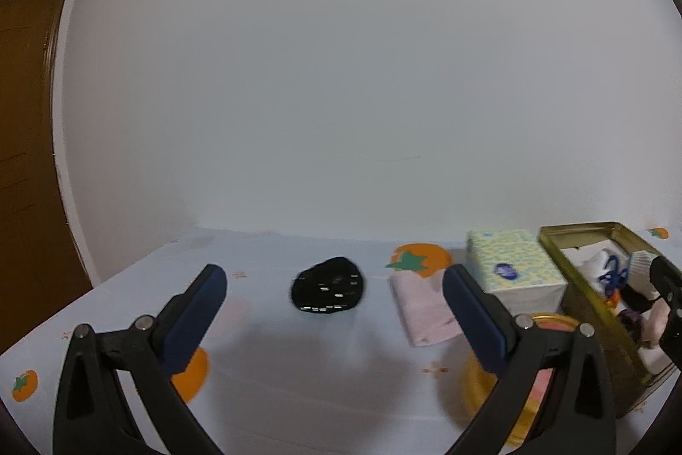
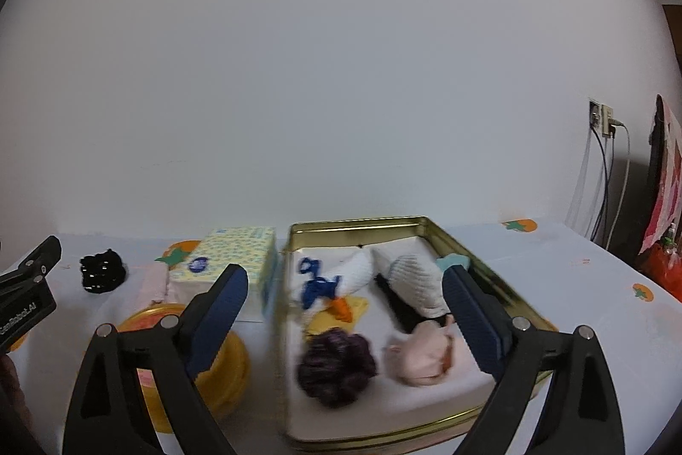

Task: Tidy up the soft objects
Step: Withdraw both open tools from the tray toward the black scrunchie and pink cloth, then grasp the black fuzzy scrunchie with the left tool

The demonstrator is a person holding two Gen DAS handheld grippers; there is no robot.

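Several soft toys already lie in the gold tin, while the black scrunchie and pink cloth wait on the surface, with my left hand-held gripper and right hand-held gripper both spread apart, empty.

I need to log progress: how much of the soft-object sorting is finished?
Done: knitted toys and a purple pompom lie in the gold metal tin. In hand: nothing; the left tool and right tool are open. Left: the black beaded pouch and the folded pink cloth on the table.
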